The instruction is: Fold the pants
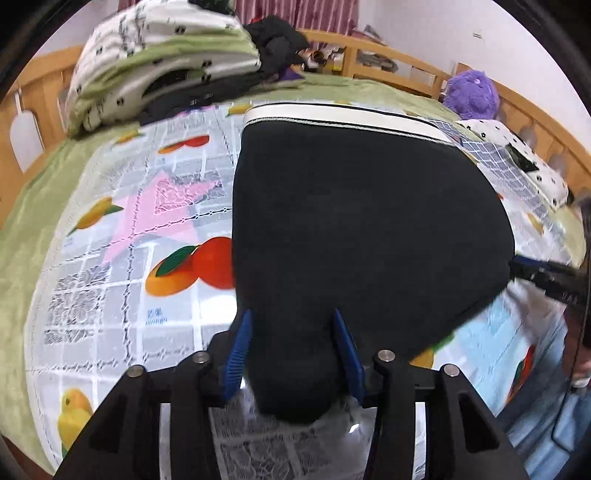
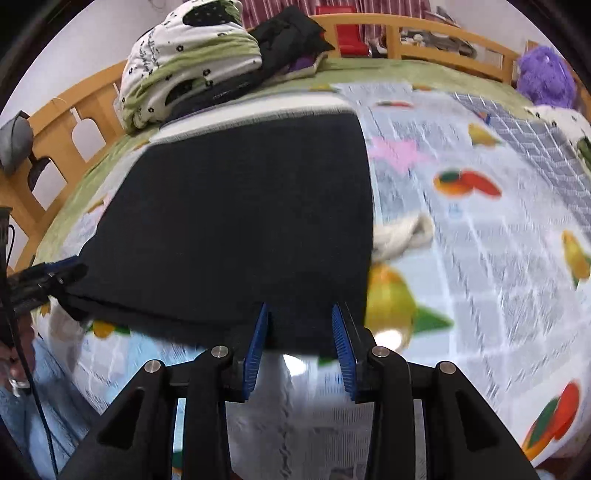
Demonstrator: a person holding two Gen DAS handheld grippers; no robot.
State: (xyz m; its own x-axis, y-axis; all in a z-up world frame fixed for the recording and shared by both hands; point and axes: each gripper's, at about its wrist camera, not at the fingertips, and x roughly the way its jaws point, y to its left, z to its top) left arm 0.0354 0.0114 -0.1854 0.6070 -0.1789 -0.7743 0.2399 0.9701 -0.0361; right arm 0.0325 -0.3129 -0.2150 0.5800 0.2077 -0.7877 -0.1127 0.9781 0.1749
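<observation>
Black folded pants [image 1: 362,221] [image 2: 236,221] with a white band along the far edge lie on the fruit-print cover. In the left wrist view my left gripper [image 1: 293,317] straddles the near corner of the pants. Its blue pads stand apart and the cloth sags loosely between them. In the right wrist view my right gripper [image 2: 299,314] holds the other near corner, and the black cloth fills the gap between its blue pads. Each gripper also shows at the edge of the other view: the right gripper [image 1: 543,275] and the left gripper [image 2: 44,277].
The bed [image 1: 33,236] has a green sheet and a wooden rail [image 2: 413,33] around it. Folded bedding and dark clothes [image 1: 166,66] are piled at the far side. A purple plush toy [image 1: 472,94] sits at the far right. A cream cloth lump [image 2: 402,232] lies right of the pants.
</observation>
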